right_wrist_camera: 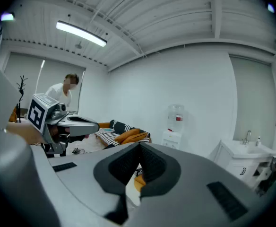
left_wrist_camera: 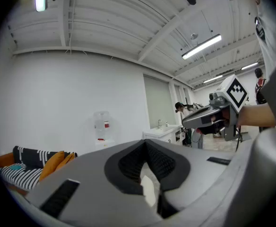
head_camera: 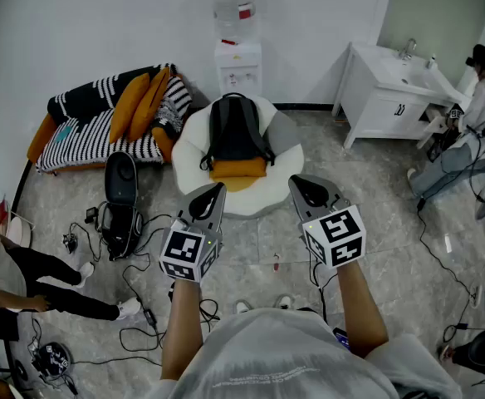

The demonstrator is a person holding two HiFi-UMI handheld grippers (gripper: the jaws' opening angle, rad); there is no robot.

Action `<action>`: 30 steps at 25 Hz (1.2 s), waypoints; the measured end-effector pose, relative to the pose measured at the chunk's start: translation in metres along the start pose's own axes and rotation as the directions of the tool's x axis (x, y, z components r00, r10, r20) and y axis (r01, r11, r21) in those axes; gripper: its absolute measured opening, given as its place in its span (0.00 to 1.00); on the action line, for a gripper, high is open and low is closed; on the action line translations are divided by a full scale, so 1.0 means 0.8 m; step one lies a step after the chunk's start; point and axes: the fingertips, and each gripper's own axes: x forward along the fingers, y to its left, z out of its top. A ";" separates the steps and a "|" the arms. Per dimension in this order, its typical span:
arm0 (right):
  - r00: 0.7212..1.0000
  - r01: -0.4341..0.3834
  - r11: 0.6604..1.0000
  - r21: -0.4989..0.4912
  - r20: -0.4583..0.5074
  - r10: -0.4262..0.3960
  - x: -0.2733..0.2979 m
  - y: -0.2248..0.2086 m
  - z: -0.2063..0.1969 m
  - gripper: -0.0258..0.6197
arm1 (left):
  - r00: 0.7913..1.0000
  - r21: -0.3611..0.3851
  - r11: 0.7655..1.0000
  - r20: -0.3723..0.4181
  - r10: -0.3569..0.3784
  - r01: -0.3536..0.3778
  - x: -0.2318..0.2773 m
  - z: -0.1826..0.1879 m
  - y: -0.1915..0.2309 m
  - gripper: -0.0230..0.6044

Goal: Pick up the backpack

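A dark grey backpack (head_camera: 235,131) stands upright on a white round beanbag seat (head_camera: 277,166), with an orange cushion (head_camera: 238,169) at its foot. Both grippers hover in the air well short of it, side by side. My left gripper (head_camera: 212,194) is shut with nothing in it and points level toward the seat. My right gripper (head_camera: 303,188) is shut and empty too, tilted slightly down. In the left gripper view its jaws (left_wrist_camera: 146,151) meet at the tip, and the right gripper (left_wrist_camera: 209,115) shows at the right. In the right gripper view the shut tip (right_wrist_camera: 139,151) hides most of the backpack.
A striped sofa with orange cushions (head_camera: 110,119) lies left, a black case (head_camera: 121,198) and loose cables (head_camera: 134,293) on the floor. A water dispenser (head_camera: 237,52) stands behind the seat, a white sink cabinet (head_camera: 392,94) at right. A person's legs (head_camera: 47,285) are at left.
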 end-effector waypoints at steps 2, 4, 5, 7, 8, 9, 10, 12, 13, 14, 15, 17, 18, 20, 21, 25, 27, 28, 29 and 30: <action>1.000 0.004 1.000 -0.006 0.005 -0.004 0.000 -0.003 0.002 0.04 | 1.000 0.005 1.000 -0.002 0.005 -0.005 0.000 -0.001 0.000 0.03; 1.000 -0.001 1.000 0.002 0.018 0.001 -0.001 -0.007 0.002 0.04 | 1.000 -0.003 1.000 -0.002 0.005 -0.005 0.001 -0.003 -0.002 0.03; 1.000 -0.009 1.000 0.013 0.030 0.008 -0.002 -0.008 0.003 0.04 | 1.000 -0.017 1.000 0.002 0.002 -0.002 0.002 -0.003 -0.003 0.03; 0.998 -0.025 0.999 0.041 0.059 0.023 -0.003 -0.013 0.005 0.04 | 1.000 -0.054 0.999 0.017 -0.005 0.006 0.005 -0.002 -0.004 0.03; 0.997 -0.030 0.998 0.048 0.069 0.026 -0.003 -0.016 0.006 0.04 | 1.000 -0.071 0.997 0.026 -0.008 0.010 0.006 0.000 -0.004 0.03; 0.997 -0.031 0.998 0.050 0.075 0.028 -0.003 -0.018 0.007 0.04 | 0.999 -0.091 0.996 0.039 -0.013 0.017 0.007 0.002 -0.004 0.03; 0.997 -0.032 0.998 0.048 0.077 0.028 -0.002 -0.021 0.007 0.04 | 0.998 -0.118 0.993 0.060 -0.021 0.028 0.008 0.006 -0.005 0.03; 0.997 -0.034 0.998 0.047 0.075 0.031 -0.001 -0.028 0.005 0.04 | 0.994 -0.183 0.982 0.105 -0.030 0.049 0.011 0.013 -0.004 0.03; 0.997 -0.037 0.998 0.053 0.074 0.033 -0.001 -0.032 0.004 0.04 | 0.994 -0.198 0.979 0.110 -0.022 0.044 0.014 0.014 -0.003 0.02; 0.996 -0.042 0.997 0.062 0.075 0.037 0.000 -0.037 0.003 0.04 | 0.995 -0.193 0.981 0.101 -0.010 0.029 0.017 0.014 -0.002 0.03; 0.996 -0.048 0.996 0.071 0.077 0.042 0.000 -0.041 0.003 0.04 | 0.996 -0.175 0.984 0.085 0.003 0.012 0.021 0.012 -0.002 0.03; 0.995 -0.060 0.995 0.074 0.081 0.054 0.002 -0.048 0.003 0.04 | 0.998 -0.140 0.990 0.055 0.023 -0.015 0.028 0.010 -0.003 0.03; 0.995 -0.066 0.996 0.068 0.081 0.060 0.002 -0.051 0.003 0.04 | 0.998 -0.129 0.991 0.045 0.032 -0.026 0.030 0.009 -0.004 0.03; 0.994 -0.077 0.996 0.054 0.081 0.072 0.004 -0.059 0.002 0.04 | 0.999 -0.102 0.994 0.025 0.048 -0.045 0.038 0.007 -0.007 0.03; 0.994 -0.083 0.995 0.051 0.082 0.078 0.004 -0.063 0.002 0.04 | 0.998 -0.086 0.995 0.015 0.054 -0.053 0.042 0.006 -0.011 0.03; 0.990 -0.126 0.991 0.040 0.074 0.123 0.007 -0.075 -0.004 0.04 | 0.997 -0.032 0.997 -0.030 0.072 -0.073 0.057 0.000 -0.026 0.03; 0.986 -0.152 0.988 0.023 0.068 0.150 0.008 -0.079 -0.008 0.04 | 0.996 -0.014 0.997 -0.047 0.077 -0.078 0.065 -0.001 -0.033 0.03; 0.985 -0.163 0.986 0.016 0.067 0.162 0.008 -0.081 -0.009 0.04 | 0.996 -0.009 0.997 -0.050 0.080 -0.080 0.067 0.000 -0.037 0.03; 0.983 -0.173 0.985 0.012 0.068 0.171 0.006 -0.084 -0.009 0.04 | 0.995 -0.006 0.996 -0.051 0.083 -0.084 0.069 0.002 -0.040 0.03; 0.982 -0.179 0.984 0.011 0.070 0.178 0.006 -0.087 -0.009 0.04 | 0.995 -0.005 0.996 -0.049 0.087 -0.087 0.072 0.004 -0.042 0.03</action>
